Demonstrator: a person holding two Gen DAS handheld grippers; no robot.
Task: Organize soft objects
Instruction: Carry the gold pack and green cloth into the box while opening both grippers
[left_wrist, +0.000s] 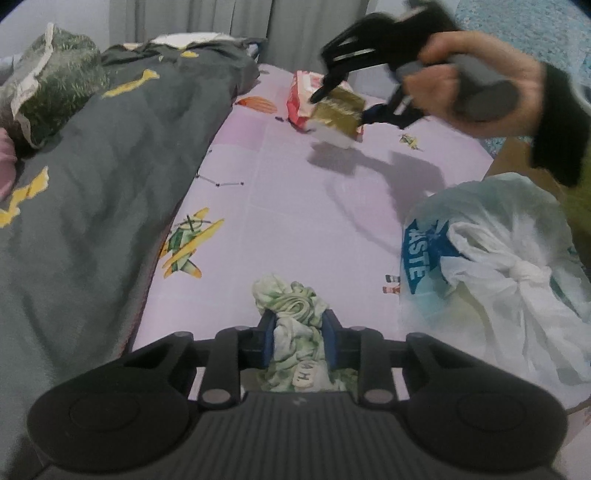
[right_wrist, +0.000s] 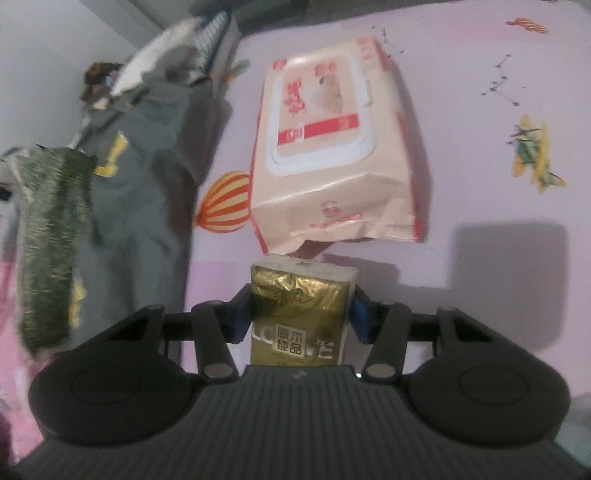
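Note:
My left gripper (left_wrist: 298, 334) is shut on a crumpled green and white cloth (left_wrist: 295, 302) with a small label, held low over the pink bedsheet (left_wrist: 295, 192). My right gripper (right_wrist: 301, 314) is shut on a gold tissue pack (right_wrist: 301, 314), held above the sheet just in front of a peach and red wet-wipes pack (right_wrist: 332, 147). In the left wrist view the right gripper (left_wrist: 340, 101) holds the gold pack (left_wrist: 338, 110) in the air at the far side of the bed, over the wipes pack (left_wrist: 301, 96).
A grey duvet with yellow shapes (left_wrist: 110, 166) lies bunched along the left of the bed. A dark green fuzzy cloth (left_wrist: 48, 81) lies on it. A knotted white plastic bag with blue print (left_wrist: 498, 277) sits at the right bed edge.

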